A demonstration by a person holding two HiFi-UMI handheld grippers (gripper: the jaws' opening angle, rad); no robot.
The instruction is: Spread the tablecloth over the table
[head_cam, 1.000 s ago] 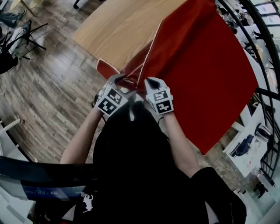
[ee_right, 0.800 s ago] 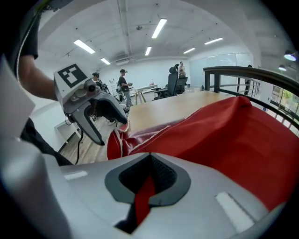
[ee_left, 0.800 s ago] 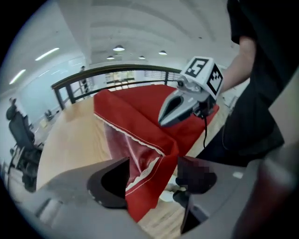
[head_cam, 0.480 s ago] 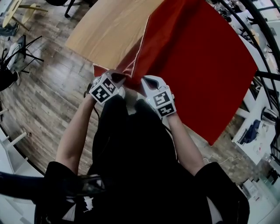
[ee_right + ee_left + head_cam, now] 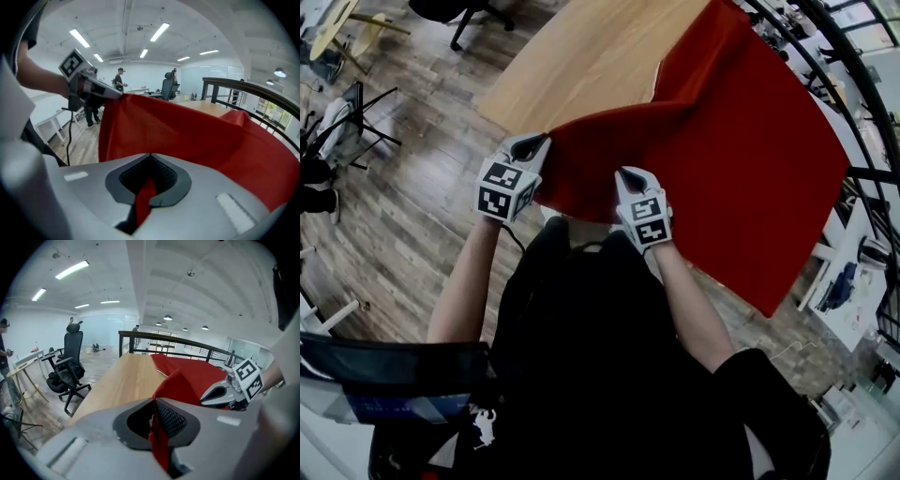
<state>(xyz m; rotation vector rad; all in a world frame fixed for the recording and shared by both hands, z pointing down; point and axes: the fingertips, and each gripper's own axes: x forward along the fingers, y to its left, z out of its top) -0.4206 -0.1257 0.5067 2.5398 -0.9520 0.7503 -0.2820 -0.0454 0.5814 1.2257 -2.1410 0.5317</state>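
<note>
A red tablecloth [image 5: 741, 141] covers the right part of a long wooden table [image 5: 591, 66] and hangs over its right side. My left gripper [image 5: 536, 142] is shut on the cloth's near left corner, with red fabric [image 5: 161, 441] pinched between its pads. My right gripper [image 5: 628, 175] is shut on the near edge further right, and a strip of cloth [image 5: 143, 199] shows in its jaws. Between the two grippers the red edge is stretched out and lifted off the table. The left half of the wooden top is bare.
A black office chair [image 5: 68, 369] stands on the wood floor left of the table. A black railing [image 5: 187, 345] runs behind the table's far end. Folding stands [image 5: 347, 112] are at the far left. People stand in the background [image 5: 119, 79].
My left gripper closed on the cloth corner and swung out to the left and up, away from the right gripper. The near cloth edge, bunched before, is now drawn out between them.
</note>
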